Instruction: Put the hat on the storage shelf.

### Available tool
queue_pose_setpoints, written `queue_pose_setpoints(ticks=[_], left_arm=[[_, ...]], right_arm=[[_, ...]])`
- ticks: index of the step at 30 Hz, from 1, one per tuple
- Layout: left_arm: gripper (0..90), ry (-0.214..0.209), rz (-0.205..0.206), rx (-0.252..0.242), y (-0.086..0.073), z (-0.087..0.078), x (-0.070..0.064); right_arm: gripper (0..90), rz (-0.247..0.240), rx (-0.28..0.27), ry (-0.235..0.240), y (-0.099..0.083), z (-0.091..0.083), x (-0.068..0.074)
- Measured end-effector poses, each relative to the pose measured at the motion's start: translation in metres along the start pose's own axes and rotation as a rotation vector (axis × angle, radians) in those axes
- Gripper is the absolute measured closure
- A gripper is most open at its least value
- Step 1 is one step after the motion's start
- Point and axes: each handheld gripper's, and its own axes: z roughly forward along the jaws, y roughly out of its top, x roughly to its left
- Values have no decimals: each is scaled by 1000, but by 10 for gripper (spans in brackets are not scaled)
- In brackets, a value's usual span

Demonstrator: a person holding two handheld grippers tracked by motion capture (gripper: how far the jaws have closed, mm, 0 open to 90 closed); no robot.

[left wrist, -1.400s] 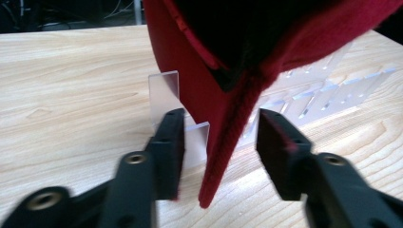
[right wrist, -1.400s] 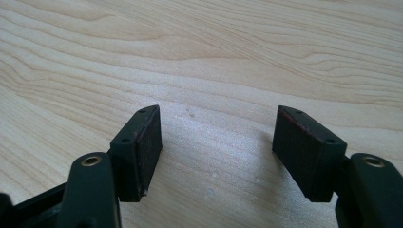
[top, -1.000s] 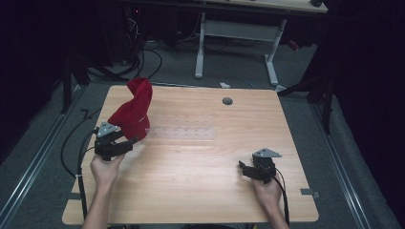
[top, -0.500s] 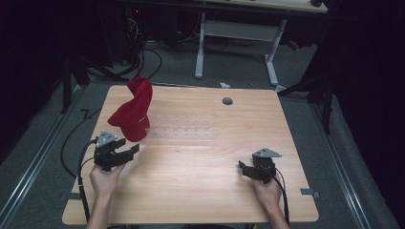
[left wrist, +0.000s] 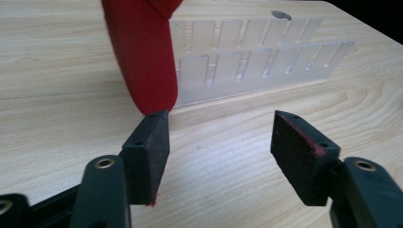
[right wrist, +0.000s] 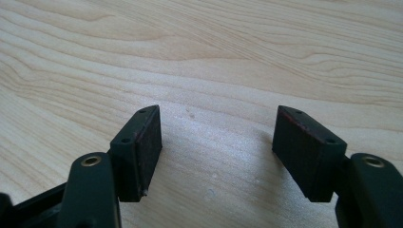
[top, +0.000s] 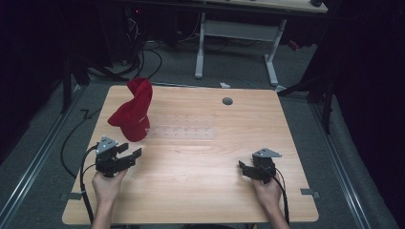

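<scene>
Table (top: 200, 191): pale wood, mostly bare. Your two claws sit near its close edge, well apart from each other, with open board between them.

Red cap (top: 133, 114): it stands just ahead of your left claw (top: 125, 157), near the table's left edge, its crown slumped over. In the left gripper view its red cloth (left wrist: 142, 61) hangs right above the tip of that claw's left jaw; contact there is possible, but the angle is too flat to tell.

Clear slotted rack (top: 184, 130): lies flat ahead and to the right of the left claw, its near end just beside the cap, perhaps tucked under it.

Left claw: jaws wide apart, nothing between them, red lint on the pads.

Right claw (right wrist: 218, 142): jaws equally wide, nothing held, bare wood underneath. It rests near the close edge, far from the cap.

Step, as judged: cap released and standing free; you are between grips. Next move likely calls for either a clean retreat toward you or a fresh bite on the cloth, jaws kept open until cloth sits between the pads.

Room: plenty to the right of the left claw and toward you; little to its left before the table edge. Mind the rack's near edge ahead.
</scene>
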Motion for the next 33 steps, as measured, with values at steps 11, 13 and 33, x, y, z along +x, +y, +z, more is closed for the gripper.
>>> queue_pose_setpoints(ticks=[11, 13, 33], left_arm=[[393, -35, 16, 40, -14, -1, -11], [393, -43, 21, 46, -17, 0, -14], [385, -66, 74, 102, -45, 15, -33]], right_arm=[[339, 1, 0, 0, 0, 0, 0], [339, 0, 0, 0, 0, 0, 0], [339, 1, 0, 0, 0, 0, 0]])
